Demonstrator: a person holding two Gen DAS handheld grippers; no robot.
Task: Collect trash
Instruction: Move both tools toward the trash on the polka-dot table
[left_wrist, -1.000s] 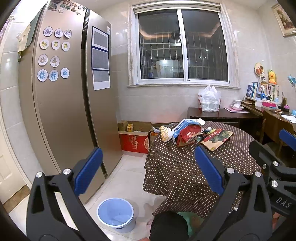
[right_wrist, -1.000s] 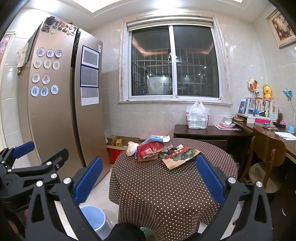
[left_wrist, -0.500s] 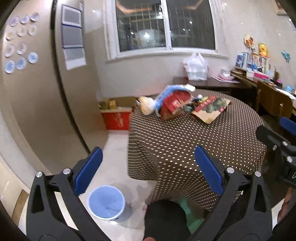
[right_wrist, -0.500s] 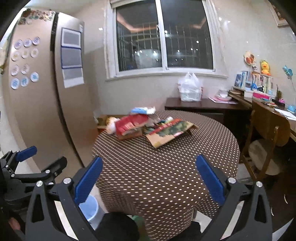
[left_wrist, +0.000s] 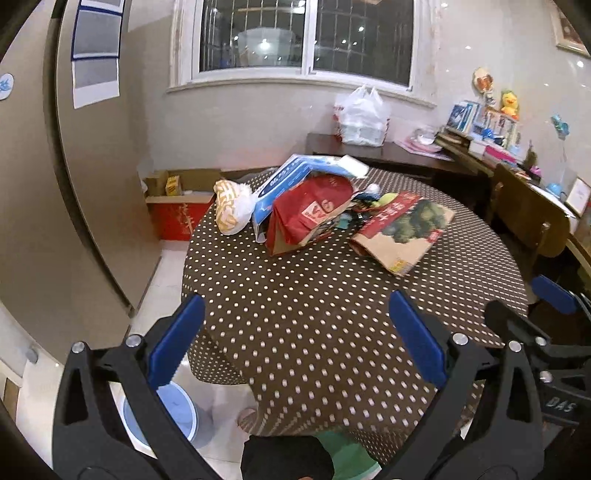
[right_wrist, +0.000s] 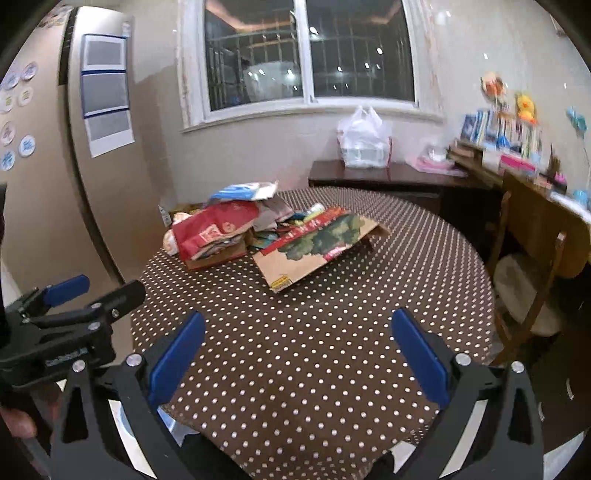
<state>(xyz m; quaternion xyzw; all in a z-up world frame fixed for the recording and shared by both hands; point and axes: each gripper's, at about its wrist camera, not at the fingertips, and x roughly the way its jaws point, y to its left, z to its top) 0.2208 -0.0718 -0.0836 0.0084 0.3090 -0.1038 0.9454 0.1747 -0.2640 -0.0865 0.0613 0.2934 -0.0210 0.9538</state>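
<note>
Two grippers are held out over the near edge of a round table (left_wrist: 332, 332), both with jaws spread wide and nothing between the blue pads. The left gripper (left_wrist: 295, 332) is aimed level across the polka-dot cloth toward the far side, its left finger (left_wrist: 177, 339) hanging past the table's edge above the floor. The right gripper (right_wrist: 299, 347) is held at much the same height, just beside it, pointed across the tabletop; its tips are caught at the right margin of the left view, and the left one's at the left margin of the right view. Part of a hand (right_wrist: 18, 424) is glimpsed at the lower left of the right view. Trash is heaped on the far half of the table, well apart from both grippers: a red paper bag (left_wrist: 310, 214) lying slumped, its open end turned toward the near-left; a blue-and-white package (left_wrist: 295, 177) leaned over it, long axis running from near-left up to far-right; a yellow-and-white wrapper (left_wrist: 231, 206) at the left edge; and a flattened brown paper bag (right_wrist: 317, 247) with a tree print, long axis running from near-left to far-right. A blue bin (left_wrist: 177, 410) is seen on the floor, below the left side of the table.
</note>
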